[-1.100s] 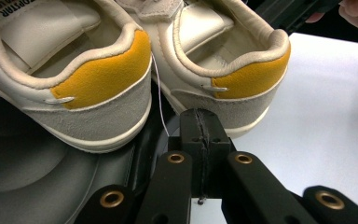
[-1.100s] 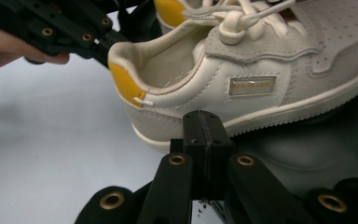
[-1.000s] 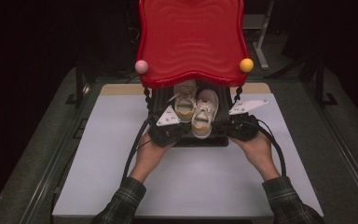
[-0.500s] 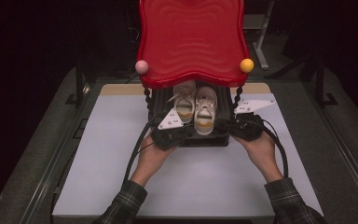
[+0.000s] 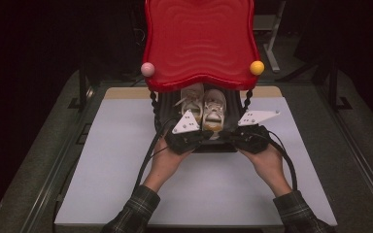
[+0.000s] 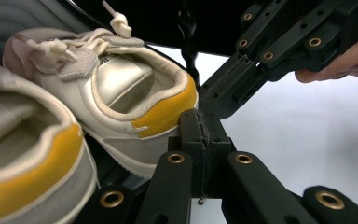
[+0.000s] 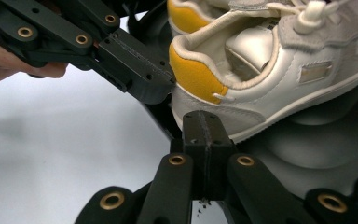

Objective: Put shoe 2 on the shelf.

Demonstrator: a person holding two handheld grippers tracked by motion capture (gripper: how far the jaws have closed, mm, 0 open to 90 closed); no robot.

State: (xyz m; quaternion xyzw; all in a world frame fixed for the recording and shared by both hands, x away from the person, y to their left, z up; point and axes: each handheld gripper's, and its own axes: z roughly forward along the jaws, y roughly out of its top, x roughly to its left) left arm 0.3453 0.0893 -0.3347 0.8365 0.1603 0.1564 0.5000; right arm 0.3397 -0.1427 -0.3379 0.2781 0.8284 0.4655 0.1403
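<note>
Two white sneakers with yellow heels (image 5: 193, 104) (image 5: 214, 109) stand side by side on a dark base (image 7: 317, 144) under a red wavy top (image 5: 199, 43), heels towards me. My left gripper (image 5: 201, 139) and right gripper (image 5: 229, 139) meet at the heel of the right-hand sneaker. In the left gripper view, the left gripper (image 6: 199, 128) is shut and empty, its tip against that sneaker's (image 6: 121, 93) yellow heel. In the right gripper view, the right gripper (image 7: 207, 128) is shut and empty just under the same sneaker's (image 7: 261, 70) sole edge, with the left gripper (image 7: 140, 77) beside it.
The red top carries a pink ball (image 5: 147, 69) and a yellow ball (image 5: 257, 67) at its front corners, on twisted black posts (image 5: 154, 104). The stand sits at the far middle of a white tabletop (image 5: 102, 170). Black cables (image 5: 148, 155) trail back along my forearms.
My left gripper has shifted right, closer to the sneakers. The right-hand sneaker has slid slightly farther in under the red top. The right gripper has hardly moved.
</note>
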